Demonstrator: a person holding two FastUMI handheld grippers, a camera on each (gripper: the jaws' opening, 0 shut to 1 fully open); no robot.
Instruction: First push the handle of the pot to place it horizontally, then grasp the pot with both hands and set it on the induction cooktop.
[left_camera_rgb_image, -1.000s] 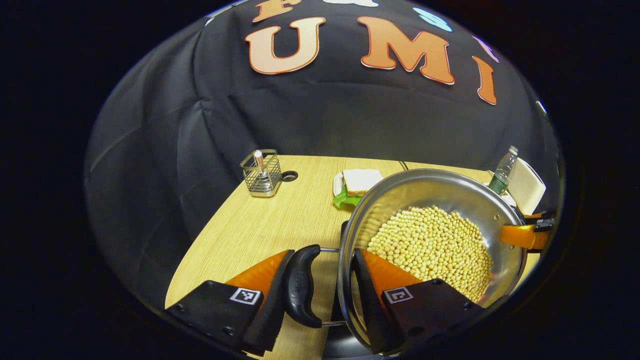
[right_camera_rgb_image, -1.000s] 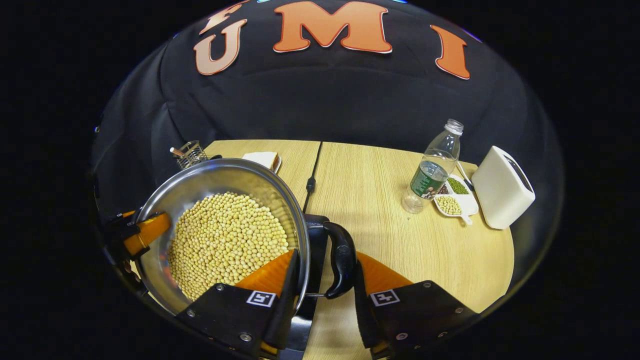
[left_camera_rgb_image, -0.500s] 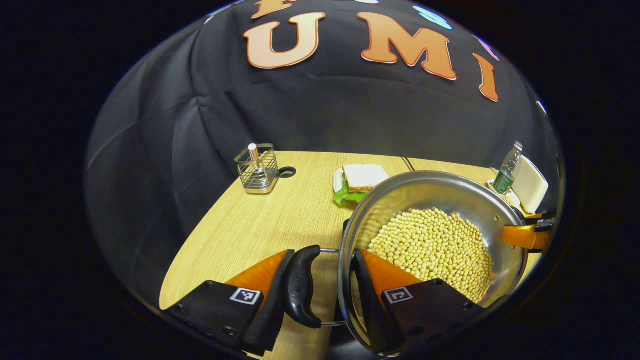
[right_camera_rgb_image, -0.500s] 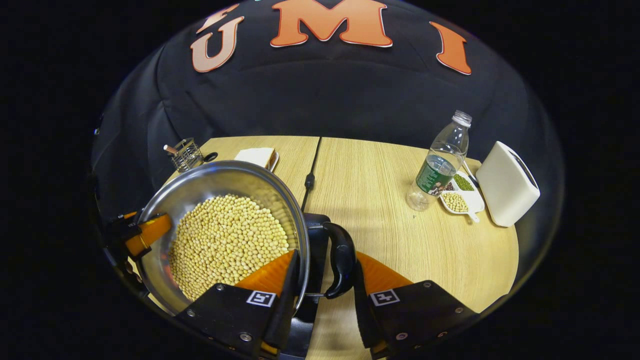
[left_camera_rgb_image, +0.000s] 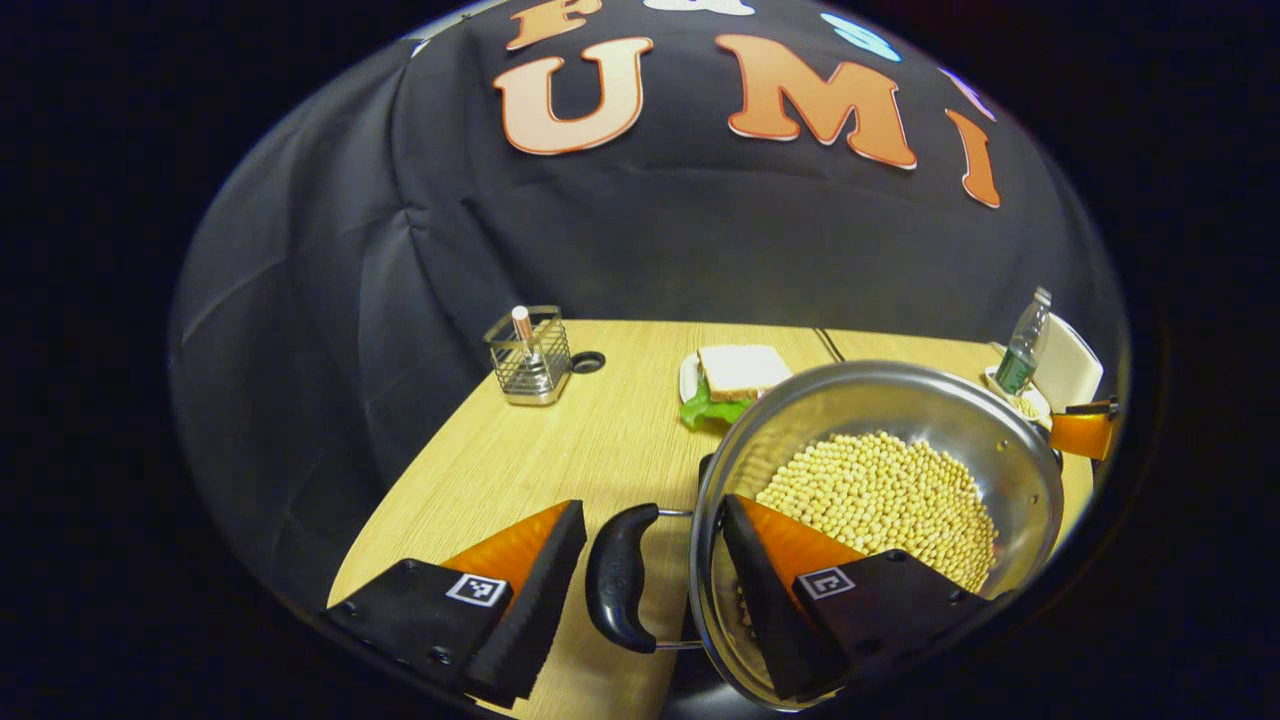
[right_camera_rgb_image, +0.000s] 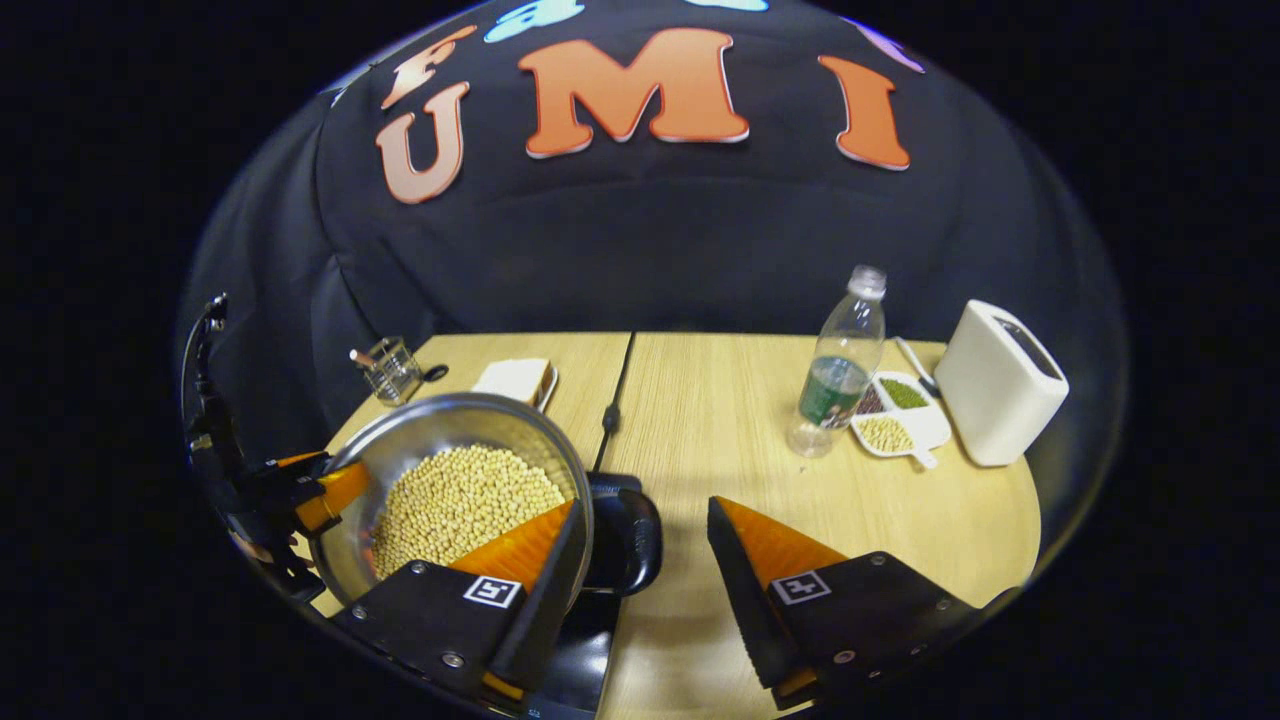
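I see the pot (left_camera_rgb_image: 880, 470), full of yellow beans (left_camera_rgb_image: 885, 500), sitting on the dark induction cooktop (right_camera_rgb_image: 590, 650) on the bench (right_camera_rgb_image: 700, 420). My left claw (left_camera_rgb_image: 650, 590) is spread wide, one finger outside the pot's black handle (left_camera_rgb_image: 617, 580), the other inside the rim, neither pressing. My right claw (right_camera_rgb_image: 640, 570) is likewise wide apart around the opposite handle (right_camera_rgb_image: 630, 540), gripping nothing. Embossed lettering on the left handle is too blurred to read. The bottle (right_camera_rgb_image: 835, 370) carries a green label I cannot read.

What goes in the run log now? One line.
pot: on induction cooktop, holds beans | left gripper: open, straddling left handle | right gripper: open, straddling right handle
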